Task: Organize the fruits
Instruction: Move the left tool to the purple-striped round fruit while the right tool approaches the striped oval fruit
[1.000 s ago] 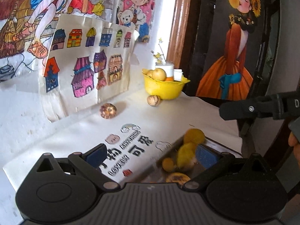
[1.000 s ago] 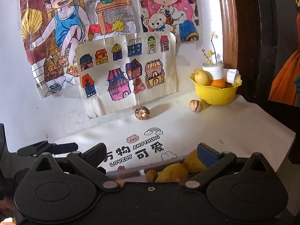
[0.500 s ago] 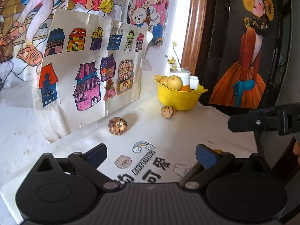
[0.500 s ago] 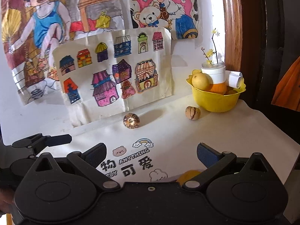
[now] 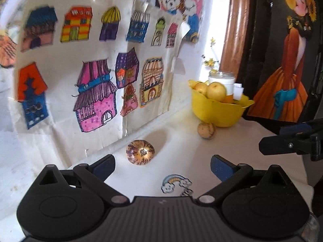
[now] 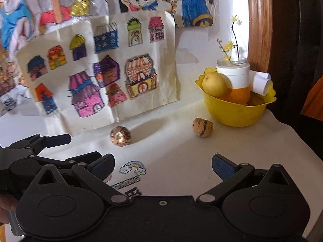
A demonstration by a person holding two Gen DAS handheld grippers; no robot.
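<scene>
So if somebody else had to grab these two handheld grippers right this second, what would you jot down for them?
Left gripper: open, holding nothing, pointed at the round brown-striped fruit lying on the white table cover near the wall drawings.
Right gripper: open, holding nothing, hovering beside the left one.
Second striped fruit, the paler one: on the cover just in front of the yellow plastic bowl, not inside it.
Done: the bowl already holds a yellow pear-like fruit, an orange and a white jar.
Left: probably both striped fruits go into the bowl; the nearer one looks like the left gripper's next pick.
</scene>
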